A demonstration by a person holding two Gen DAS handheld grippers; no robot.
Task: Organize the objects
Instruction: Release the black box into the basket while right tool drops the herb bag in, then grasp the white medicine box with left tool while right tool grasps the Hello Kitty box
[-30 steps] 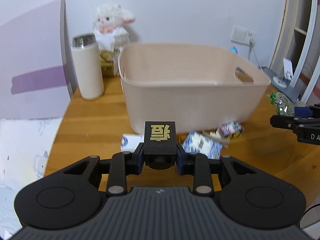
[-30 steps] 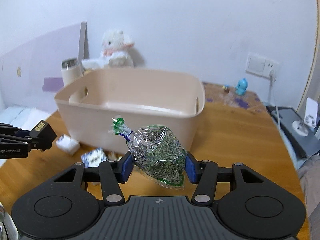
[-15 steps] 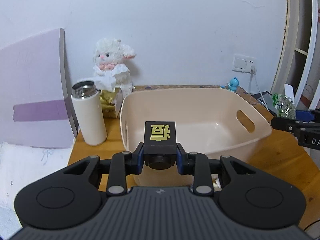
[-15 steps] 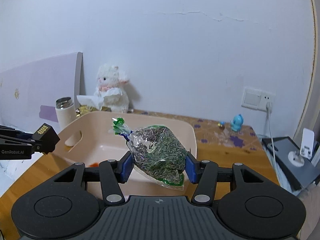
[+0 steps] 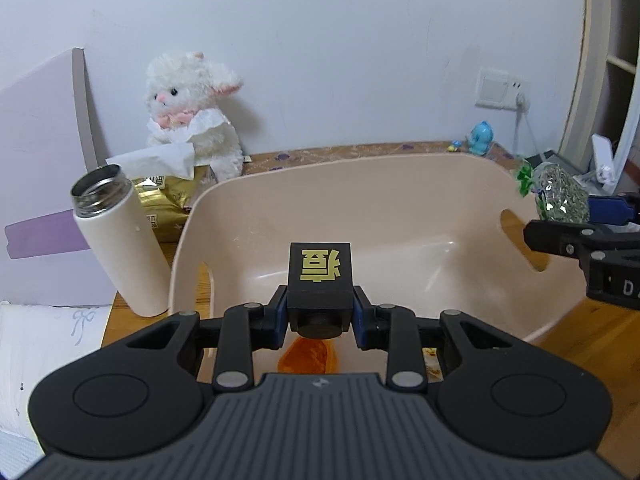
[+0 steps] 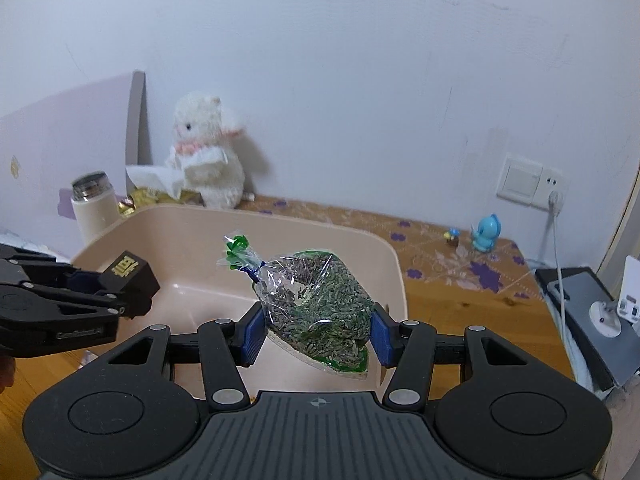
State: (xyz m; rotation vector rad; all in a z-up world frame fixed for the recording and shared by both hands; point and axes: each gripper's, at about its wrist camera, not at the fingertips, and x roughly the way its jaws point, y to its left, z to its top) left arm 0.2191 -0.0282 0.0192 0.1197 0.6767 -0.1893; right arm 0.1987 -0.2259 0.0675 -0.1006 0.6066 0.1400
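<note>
Left tongs (image 5: 321, 316) clenched on rigid black cube (image 5: 321, 276), frame centre, above pink tub (image 5: 400, 184); right tongs (image 6: 316, 334) grasp soft, light seed bag (image 6: 316, 308) (crinkly film, likely slippery) mid-body, over tub.

Our left gripper (image 5: 320, 317) is clamped on a black block (image 5: 320, 276) between its fingers. Our right gripper (image 6: 318, 332) pinches a clear bag (image 6: 316, 308), held level.

At centre frame we see a black box (image 5: 321, 276) with a gold character, over a pale pink tub (image 5: 400, 184). Our clear bag (image 6: 316, 304) shows grey-green bits and a green tie. Upper left sits a white plush (image 5: 188, 116); left, a cream flask (image 5: 124, 248).
</note>
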